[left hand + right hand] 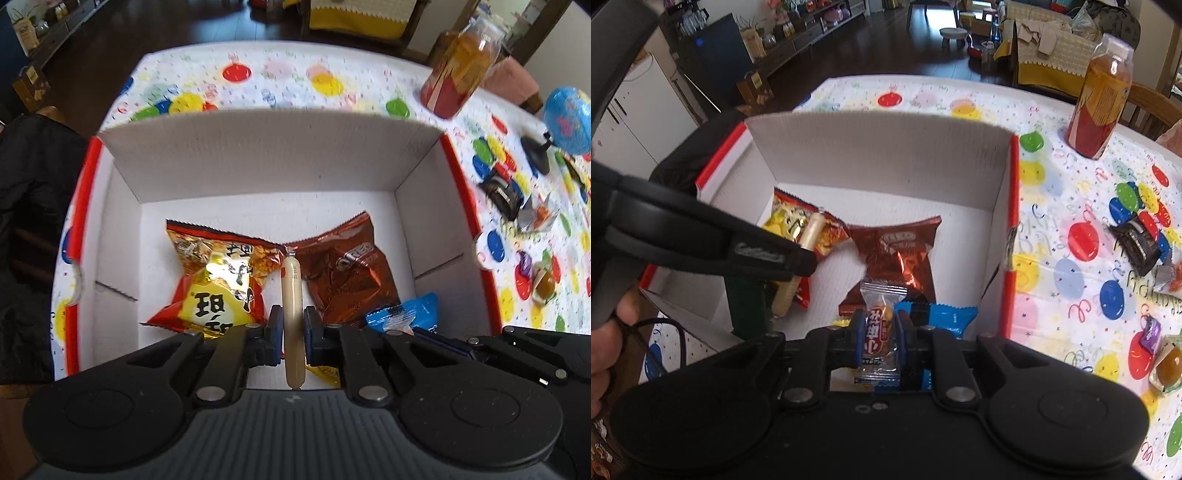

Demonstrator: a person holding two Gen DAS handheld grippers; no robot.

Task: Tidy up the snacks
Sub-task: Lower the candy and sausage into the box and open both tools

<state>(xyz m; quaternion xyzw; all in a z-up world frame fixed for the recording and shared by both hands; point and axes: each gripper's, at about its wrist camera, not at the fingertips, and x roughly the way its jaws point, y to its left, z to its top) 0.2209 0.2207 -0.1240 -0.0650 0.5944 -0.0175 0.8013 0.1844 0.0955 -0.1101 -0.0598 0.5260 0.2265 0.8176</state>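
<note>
A white cardboard box [258, 155] with red edges sits on the balloon-print tablecloth; it also shows in the right wrist view [871, 147]. Inside lie a yellow-red snack bag [214, 280], a brown Oreo bag [343, 273] and a blue packet [413, 314]. My left gripper [293, 332] is shut on a pale sausage stick [291, 291], held over the box. In the right wrist view the left gripper [790, 266] shows with the stick [812, 232]. My right gripper [881, 339] is shut on a small clear-wrapped snack [881, 332] above the box's near edge.
A bottle of amber drink [1100, 92] stands at the back right of the table. A dark Oreo pack [1137, 247], a purple candy [1150, 332] and a jelly cup [1167, 365] lie right of the box. A blue globe [569, 118] stands far right.
</note>
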